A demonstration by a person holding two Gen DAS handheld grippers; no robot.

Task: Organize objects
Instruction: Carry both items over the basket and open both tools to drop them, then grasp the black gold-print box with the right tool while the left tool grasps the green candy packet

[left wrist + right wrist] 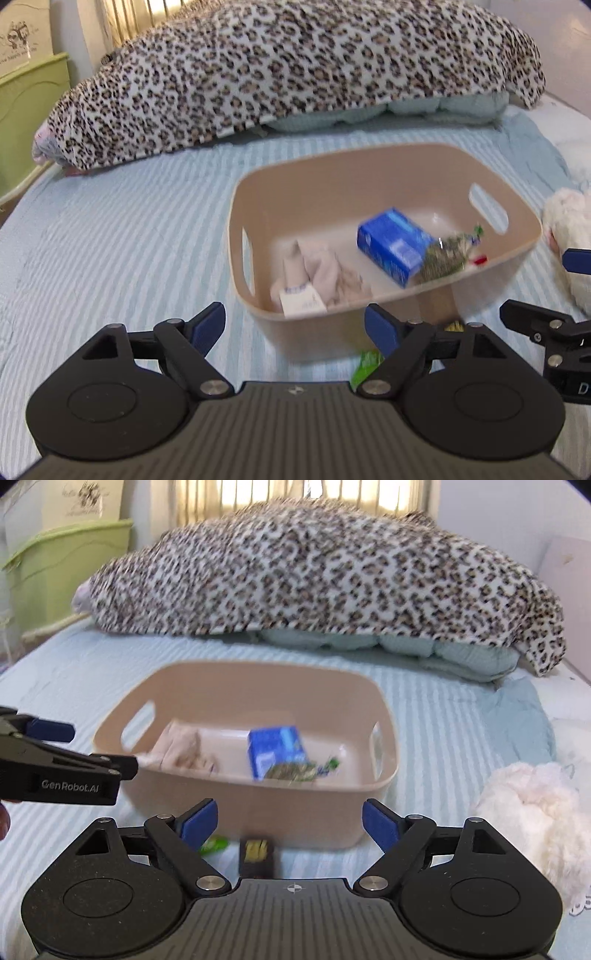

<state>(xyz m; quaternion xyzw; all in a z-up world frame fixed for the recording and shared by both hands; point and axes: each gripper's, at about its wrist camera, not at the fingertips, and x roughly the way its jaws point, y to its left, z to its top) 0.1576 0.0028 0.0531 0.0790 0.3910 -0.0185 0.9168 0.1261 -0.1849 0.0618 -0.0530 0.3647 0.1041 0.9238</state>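
- We are partway through the sorting: the beige bin (243,805) sits on the striped bed (110,236) and already holds a blue box (391,245), a crumpled pinkish cloth (328,275), a white-labelled packet (301,301) and a greenish speckled packet (445,254).
- Our left tool (294,326) hangs in front of the bin's near wall, spread wide and carrying nothing.
- Our right tool (289,821) is also spread wide and empty, low over the bed just before the bin.
- Loose things remain outside: a small dark pack with yellow contents (256,853) and a green wrapper (214,844), both lying on the bed near the bin's front wall, and a fluffy white plush (532,812) off to the right.
- We judge the next step is a pickup: lower the right tool over the dark pack, close on its sides, then lift it clear of the rim and release inside.
- The wrapper is thin and flat, so it likely needs a pinch at an edge.
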